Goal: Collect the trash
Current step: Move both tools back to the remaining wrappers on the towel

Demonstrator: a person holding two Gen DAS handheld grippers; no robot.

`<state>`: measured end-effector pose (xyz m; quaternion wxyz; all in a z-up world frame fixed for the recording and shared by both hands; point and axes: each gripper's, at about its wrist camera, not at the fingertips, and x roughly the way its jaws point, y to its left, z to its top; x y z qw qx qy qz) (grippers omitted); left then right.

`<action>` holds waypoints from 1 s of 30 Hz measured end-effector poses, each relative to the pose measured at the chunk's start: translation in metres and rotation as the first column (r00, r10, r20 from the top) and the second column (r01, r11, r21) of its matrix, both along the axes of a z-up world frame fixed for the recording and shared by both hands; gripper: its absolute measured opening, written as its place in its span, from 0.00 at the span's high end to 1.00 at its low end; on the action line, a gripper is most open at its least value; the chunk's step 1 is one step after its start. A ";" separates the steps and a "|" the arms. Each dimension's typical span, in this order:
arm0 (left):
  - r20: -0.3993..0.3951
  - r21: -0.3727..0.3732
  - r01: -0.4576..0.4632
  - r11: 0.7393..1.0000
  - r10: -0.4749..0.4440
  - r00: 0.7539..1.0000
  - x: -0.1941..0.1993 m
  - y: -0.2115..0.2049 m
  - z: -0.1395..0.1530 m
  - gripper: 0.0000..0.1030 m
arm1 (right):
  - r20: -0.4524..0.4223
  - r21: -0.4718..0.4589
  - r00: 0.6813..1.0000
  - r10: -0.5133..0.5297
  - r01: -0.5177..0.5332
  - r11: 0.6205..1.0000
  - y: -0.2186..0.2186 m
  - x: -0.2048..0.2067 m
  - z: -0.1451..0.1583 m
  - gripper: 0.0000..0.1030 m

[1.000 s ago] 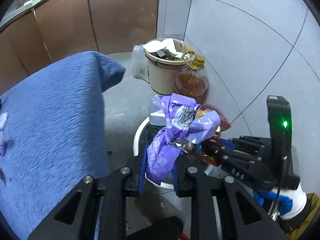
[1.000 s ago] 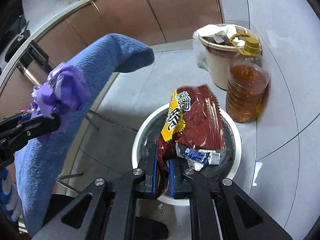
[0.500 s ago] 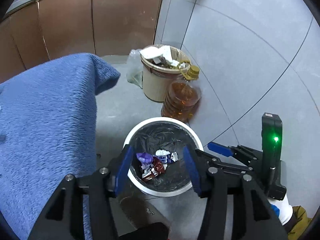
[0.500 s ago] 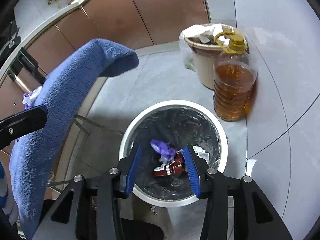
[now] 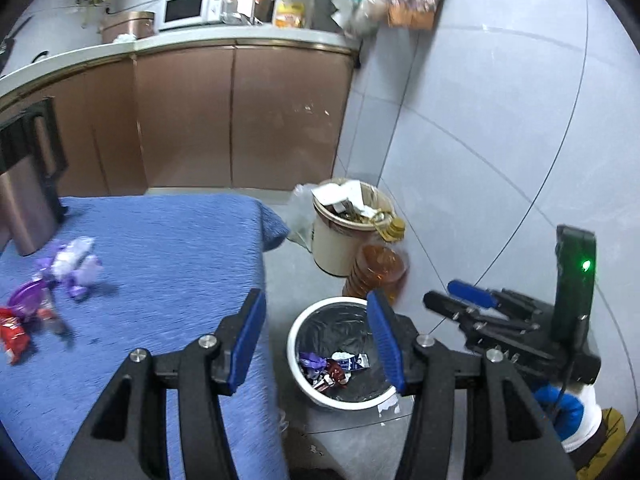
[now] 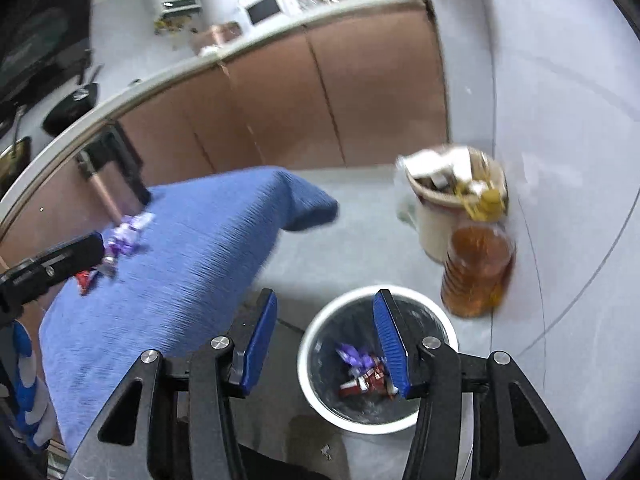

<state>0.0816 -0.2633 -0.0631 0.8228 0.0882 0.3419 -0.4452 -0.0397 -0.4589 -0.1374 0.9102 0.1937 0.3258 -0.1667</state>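
1. Wrappers (image 5: 44,300): a loose cluster of purple, white and red snack packets lying on the blue cloth (image 5: 168,280) that covers the table, at about 9 o'clock in the left wrist view, just in front of a metal kettle (image 5: 28,200).
2. Bin (image 5: 296,344): white-rimmed, black-lined, standing on the floor at 6 o'clock beside the table edge; it already holds purple, red and white packets.
3. Left tongs (image 5: 316,338): blue pads spread wide, pinching nothing, hanging above the bin.
4. Right tongs (image 6: 328,336): likewise spread and empty, over the bin rim.
5. Handling, as a judgement: the packets look thin, crinkly and nearly weightless, so they should crush without harm yet may slide on glossy film. Pinch a crumpled fold or twisted end, not a flat face, and lift clear so the cloth is not caught.
6. Oil bottle (image 6: 476,272) and full pail (image 6: 444,216) stand at 2 o'clock from the bin, not part of the pickup.
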 end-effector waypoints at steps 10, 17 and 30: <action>0.060 -0.127 -0.172 0.977 0.181 0.982 0.013 0.122 0.040 0.38 | 0.127 -0.130 0.983 0.134 -0.118 0.985 0.074 0.009 0.089 0.50; 0.069 -0.169 -0.357 0.919 0.372 0.926 0.052 0.214 0.042 0.30 | 0.179 -0.160 0.949 0.259 -0.232 0.960 0.123 0.034 0.120 0.35; -0.063 -0.050 -0.588 0.807 0.585 0.809 0.152 0.290 -0.028 0.30 | 0.101 -0.122 0.907 0.410 -0.398 0.909 0.168 0.143 0.086 0.17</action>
